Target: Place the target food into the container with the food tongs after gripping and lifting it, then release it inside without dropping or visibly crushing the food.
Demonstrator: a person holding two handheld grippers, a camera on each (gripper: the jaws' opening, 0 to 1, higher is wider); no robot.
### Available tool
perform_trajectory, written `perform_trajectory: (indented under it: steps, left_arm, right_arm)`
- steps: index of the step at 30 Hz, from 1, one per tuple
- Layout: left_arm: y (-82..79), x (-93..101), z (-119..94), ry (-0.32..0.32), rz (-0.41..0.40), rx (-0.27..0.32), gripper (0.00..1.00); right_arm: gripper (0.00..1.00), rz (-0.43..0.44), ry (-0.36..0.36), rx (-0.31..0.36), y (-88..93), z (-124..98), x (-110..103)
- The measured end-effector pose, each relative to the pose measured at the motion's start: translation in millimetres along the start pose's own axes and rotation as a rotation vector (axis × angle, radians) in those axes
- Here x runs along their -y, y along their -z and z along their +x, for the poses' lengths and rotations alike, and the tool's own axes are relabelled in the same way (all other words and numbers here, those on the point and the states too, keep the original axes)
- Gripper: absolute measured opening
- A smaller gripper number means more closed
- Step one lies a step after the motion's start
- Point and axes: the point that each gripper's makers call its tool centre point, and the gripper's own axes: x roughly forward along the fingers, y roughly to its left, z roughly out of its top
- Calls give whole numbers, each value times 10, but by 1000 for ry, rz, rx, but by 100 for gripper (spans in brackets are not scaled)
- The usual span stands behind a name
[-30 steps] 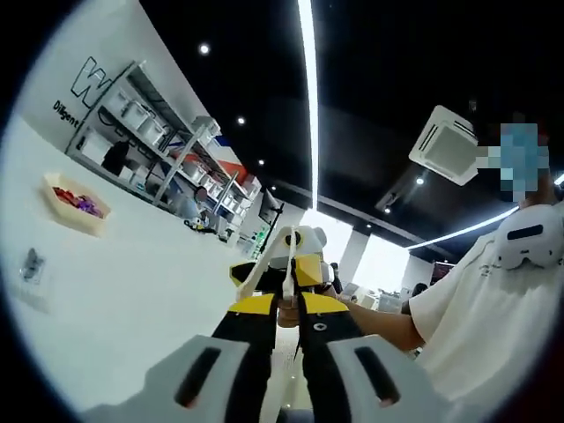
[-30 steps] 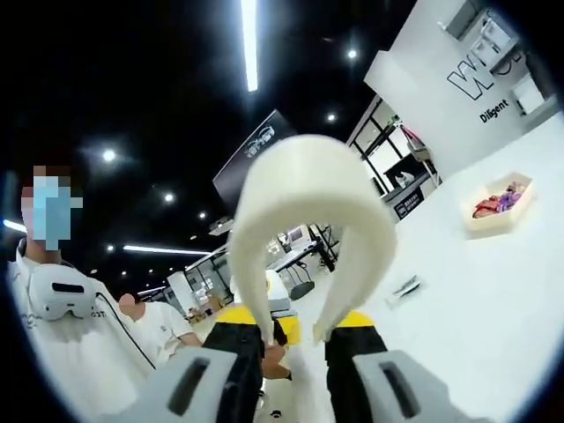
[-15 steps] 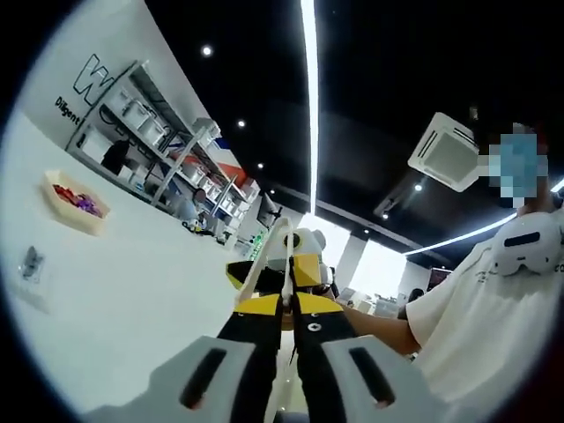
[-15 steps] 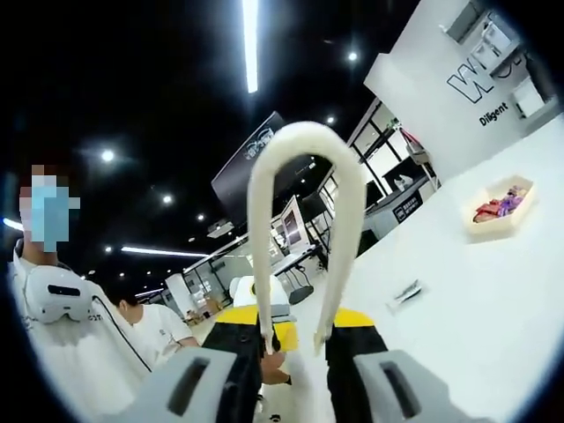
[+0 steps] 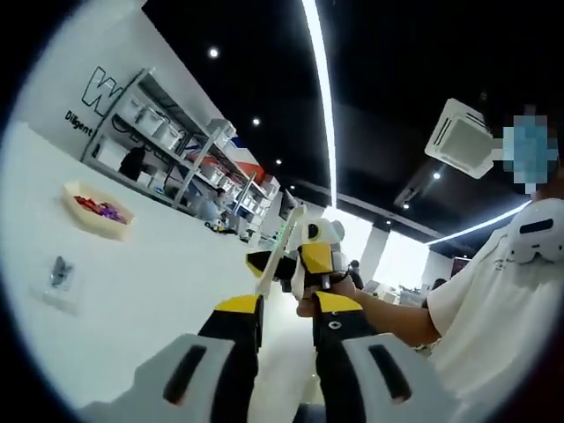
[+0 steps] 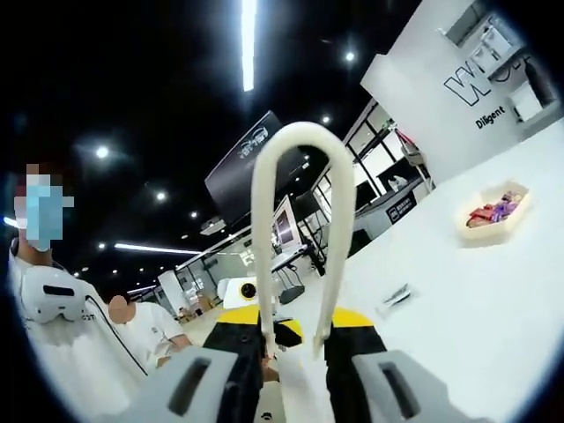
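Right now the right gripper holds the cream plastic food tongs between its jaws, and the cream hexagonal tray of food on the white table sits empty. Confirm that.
One thing is wrong: the cream hexagonal tray is not empty. The right gripper view shows red and purple food pieces lying in it. The rest stands: the right gripper holds the cream plastic food tongs between its jaws, and the tray rests on the white table.

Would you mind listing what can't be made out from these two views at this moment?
- Food in the hexagonal container: too small in both views to identify.
- Small item on the white table, left gripper view: too small to name.
- Tongs tips: hidden behind the right gripper in the right gripper view.
- Left gripper: whether its jaws touch the tongs is unclear; the person's hand covers that spot.
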Motion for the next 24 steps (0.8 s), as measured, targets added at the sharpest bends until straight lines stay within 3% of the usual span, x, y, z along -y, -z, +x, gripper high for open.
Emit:
perform_trajectory:
  steps: [3, 7, 12, 15, 17, 21, 24]
  left_arm:
    - [1, -115, -132, -77, 34, -36, 33]
    - [48, -243, -260, -172, 36, -65, 58]
    - [106, -348, -386, -266, 71, -99, 73]
    - [96, -417, -451, -320, 95, -95, 75]
    - [115, -519, -525, -392, 123, -114, 76]
    - [126, -576, -596, -444, 150, -124, 77]
    - [123, -556, -637, -449, 145, -118, 76]
  right_arm:
    - [19, -17, 35, -7, -16, 9, 112]
    - [20, -33, 58, -26, 7, 52, 223]
    - [20, -75, 92, -57, 28, 147, 331]
    - [20, -101, 124, -84, 24, 227, 415]
    - [20, -99, 137, -94, 5, 297, 468]
    - [20, -125, 182, -113, -12, 439, 565]
    - [20, -127, 205, -111, -37, 551, 644]
